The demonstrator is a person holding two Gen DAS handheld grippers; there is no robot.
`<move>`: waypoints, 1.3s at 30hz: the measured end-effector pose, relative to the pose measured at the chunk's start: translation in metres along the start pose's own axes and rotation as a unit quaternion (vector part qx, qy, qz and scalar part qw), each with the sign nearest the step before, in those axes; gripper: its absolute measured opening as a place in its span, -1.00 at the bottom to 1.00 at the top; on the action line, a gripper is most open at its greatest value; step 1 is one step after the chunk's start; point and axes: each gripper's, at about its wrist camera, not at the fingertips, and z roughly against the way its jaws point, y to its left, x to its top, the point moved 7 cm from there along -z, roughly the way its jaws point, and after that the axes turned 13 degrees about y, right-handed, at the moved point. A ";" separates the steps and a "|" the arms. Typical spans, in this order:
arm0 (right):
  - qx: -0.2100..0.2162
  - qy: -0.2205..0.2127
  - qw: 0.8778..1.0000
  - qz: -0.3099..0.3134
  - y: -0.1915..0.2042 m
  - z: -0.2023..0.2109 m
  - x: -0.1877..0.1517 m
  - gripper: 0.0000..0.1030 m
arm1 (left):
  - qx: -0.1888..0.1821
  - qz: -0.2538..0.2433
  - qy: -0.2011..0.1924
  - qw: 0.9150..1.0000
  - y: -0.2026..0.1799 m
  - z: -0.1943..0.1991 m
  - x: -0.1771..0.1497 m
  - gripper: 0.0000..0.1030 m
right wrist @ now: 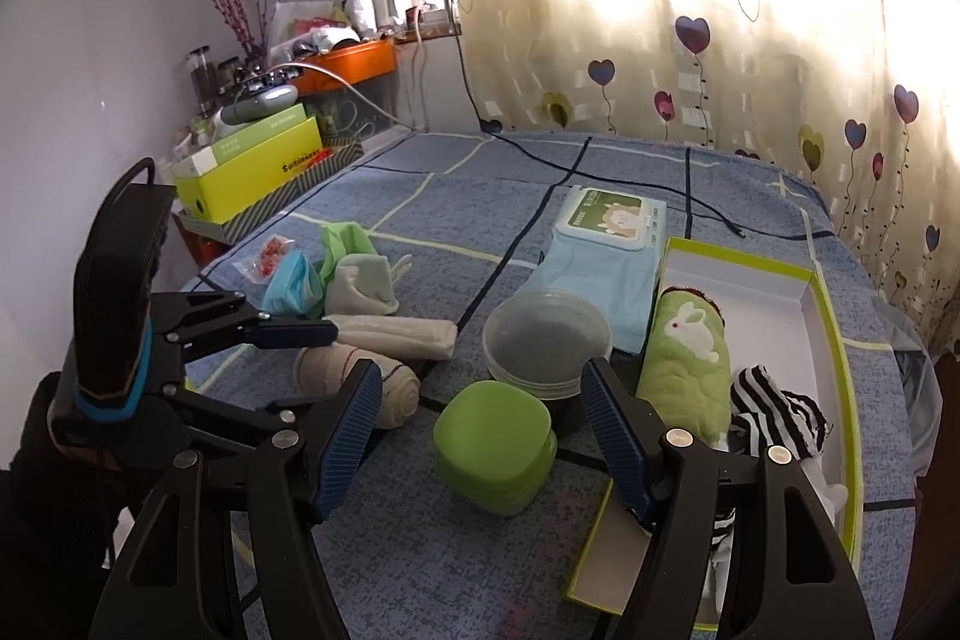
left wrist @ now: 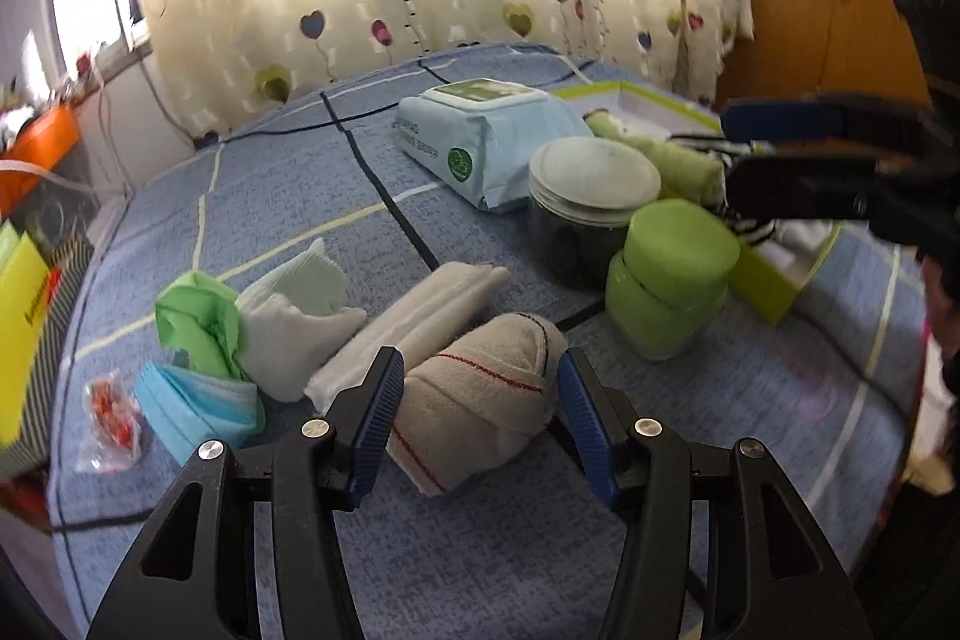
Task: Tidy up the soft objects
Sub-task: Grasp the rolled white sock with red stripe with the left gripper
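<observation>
Lying at the far left: a small clear packet with red pieces (left wrist: 108, 415) flat on the blue checked bedspread (left wrist: 480, 568), just beside a folded blue face mask (left wrist: 192, 409)
Green cloth (left wrist: 201, 325): crumpled, leaning against the mask and touching a pale sock bundle (left wrist: 297, 325) on its right
Folded white towel (left wrist: 414, 322): a long flat strip running diagonally, its near end just beside the left gripper's left pad
Left gripper (left wrist: 477, 415): jaws wide, blue ribbed pads on either side of a rolled beige towel with red stripes (left wrist: 486, 388) – the pads stand clear of the roll (no pressing seen), and the roll rests on the bedspread
Wet wipes pack (left wrist: 486, 142): pale blue, lying flat farther back, near the middle of the bed
Clear-lidded round jar (left wrist: 591, 208): upright in front of the wipes, dark contents under a see-through lid
Green tub (left wrist: 669, 286): square, lidded, just in front of the jar and touching it
Green rabbit towel (right wrist: 687, 370): rolled, lying at the left inner edge of the open green-rimmed box (right wrist: 834, 334)
Striped black-and-white cloth (right wrist: 780, 412): bunched inside the box, just right of the rabbit towel
Right gripper (right wrist: 483, 436): jaws wide with nothing between the pads – it hangs above the green tub, the box to its right
Curtain (right wrist: 690, 10): cream with heart balloons, brightly backlit behind the bed
</observation>
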 end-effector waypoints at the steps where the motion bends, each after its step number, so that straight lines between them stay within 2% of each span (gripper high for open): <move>1: -0.001 0.000 1.000 -0.001 -0.001 0.000 0.000 0.34 | 0.006 -0.005 0.002 1.000 -0.001 -0.001 0.000 0.06; 6: -0.003 0.003 1.000 -0.004 -0.002 -0.001 0.000 0.34 | 0.024 -0.027 0.001 0.999 -0.003 -0.006 0.000 0.06; 9: -0.004 0.003 1.000 -0.004 -0.002 0.000 0.000 0.34 | 0.024 -0.016 -0.001 1.000 -0.002 -0.005 -0.001 0.05; 12: -0.005 0.003 1.000 -0.005 -0.003 0.000 0.000 0.34 | 0.022 0.000 -0.006 1.000 0.001 -0.002 -0.001 -0.12; 15: -0.006 0.003 1.000 -0.007 -0.004 0.000 -0.002 0.34 | 0.018 0.019 -0.009 1.000 0.003 0.000 -0.002 -0.16; 20: -0.006 0.002 1.000 -0.005 -0.002 0.002 -0.003 0.34 | -0.014 0.042 -0.020 0.999 0.001 0.010 -0.005 -0.21; 30: -0.009 0.001 1.000 0.005 0.008 0.006 -0.001 0.34 | -0.052 0.074 -0.042 0.995 -0.002 0.028 -0.012 -0.22; 39: -0.011 0.010 0.999 0.034 0.028 -0.003 0.008 0.34 | -0.070 0.153 -0.069 0.983 0.031 0.043 -0.021 -0.22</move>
